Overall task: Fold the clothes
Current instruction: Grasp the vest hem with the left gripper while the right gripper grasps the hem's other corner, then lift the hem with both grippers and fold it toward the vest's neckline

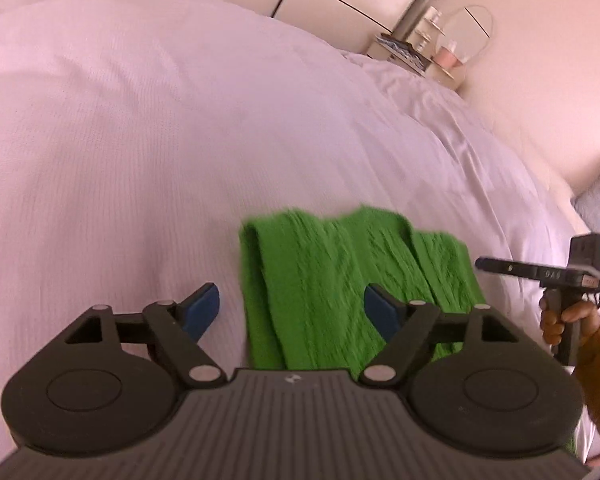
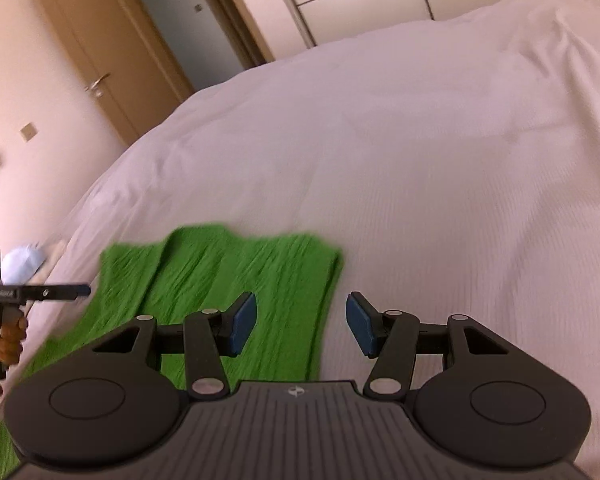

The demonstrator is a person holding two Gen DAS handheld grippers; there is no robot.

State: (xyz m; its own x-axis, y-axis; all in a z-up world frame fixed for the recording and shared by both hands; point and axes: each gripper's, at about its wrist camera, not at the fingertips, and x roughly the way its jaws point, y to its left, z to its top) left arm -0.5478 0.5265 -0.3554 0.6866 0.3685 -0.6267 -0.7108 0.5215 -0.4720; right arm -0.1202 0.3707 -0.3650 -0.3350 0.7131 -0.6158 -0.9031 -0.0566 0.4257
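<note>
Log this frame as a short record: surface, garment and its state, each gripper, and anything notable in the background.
surface: white bedspread covering a bed
garment: green knit garment, lying flat on the bed near its front edge, partly folded lengthwise
left gripper: open, empty, fingers straddling the garment's left edge
right gripper: open, empty, fingers straddling the garment's right edge
background: wooden door; bedside shelf with small items
blur: some motion blur on the garment

The green garment (image 1: 332, 280) has blurred edges, its near part hidden behind the claw bodies.
</note>
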